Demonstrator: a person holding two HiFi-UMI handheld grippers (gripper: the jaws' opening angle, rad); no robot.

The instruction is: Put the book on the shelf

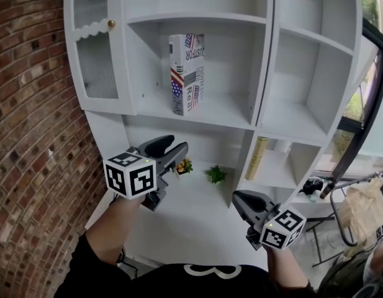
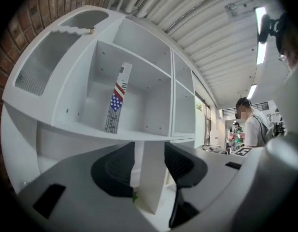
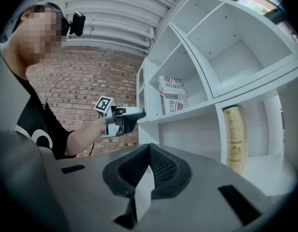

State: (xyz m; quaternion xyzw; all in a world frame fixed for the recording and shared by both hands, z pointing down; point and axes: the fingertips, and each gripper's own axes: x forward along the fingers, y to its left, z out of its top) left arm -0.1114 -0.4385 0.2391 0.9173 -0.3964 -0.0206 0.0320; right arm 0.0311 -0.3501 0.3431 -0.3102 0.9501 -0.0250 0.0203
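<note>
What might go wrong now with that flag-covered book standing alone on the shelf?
1. The book stands on end in the middle of its compartment, with nothing beside it to lean on. A knock to the shelf might topple it.
2. The left gripper, open and empty, hangs below that compartment, and in the head view it appears near a small potted plant. A careless swing might clip the plant or the shelf edge.
</note>
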